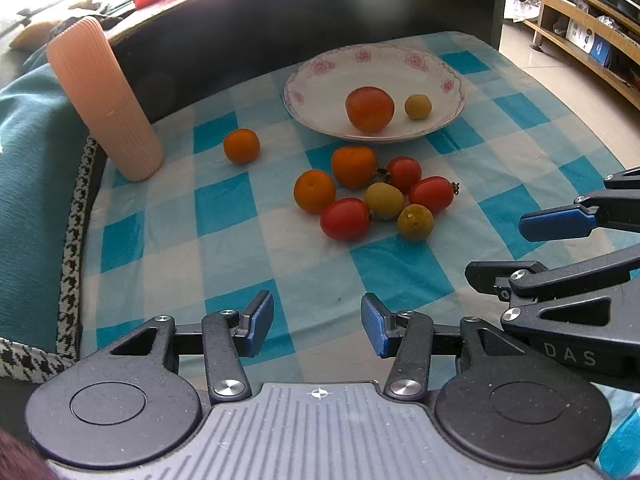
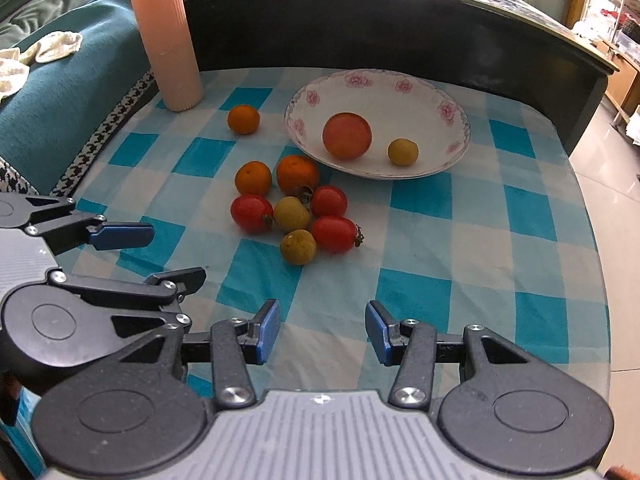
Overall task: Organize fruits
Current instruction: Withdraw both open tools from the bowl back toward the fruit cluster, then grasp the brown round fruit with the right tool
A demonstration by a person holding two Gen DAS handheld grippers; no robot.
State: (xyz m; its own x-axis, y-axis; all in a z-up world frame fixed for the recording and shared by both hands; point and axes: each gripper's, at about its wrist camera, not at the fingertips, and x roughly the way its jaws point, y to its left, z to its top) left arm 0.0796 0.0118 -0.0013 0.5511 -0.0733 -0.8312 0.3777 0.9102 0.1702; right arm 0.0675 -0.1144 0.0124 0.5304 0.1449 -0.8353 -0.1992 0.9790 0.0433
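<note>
A white floral bowl [image 1: 316, 92] [image 2: 420, 96] at the back of the checked cloth holds a large orange-red fruit [image 1: 369, 109] [image 2: 346, 136] and a small yellow fruit [image 1: 417, 106] [image 2: 403, 152]. In front of it lies a cluster of oranges, red tomatoes and yellow fruits [image 1: 384, 200] [image 2: 292, 213]. One orange [image 1: 241, 145] [image 2: 243, 119] lies apart to the left. My left gripper [image 1: 317, 326] is open and empty near the front edge. My right gripper [image 2: 322, 330] is open and empty beside it; it also shows in the left wrist view [image 1: 520, 252].
A ribbed pink cylinder [image 1: 105, 100] [image 2: 168, 44] stands at the back left. A dark raised ledge [image 1: 320, 8] runs behind the bowl. A teal sofa cushion [image 1: 32, 160] borders the left. The table edge drops to the floor at right [image 2: 608, 200].
</note>
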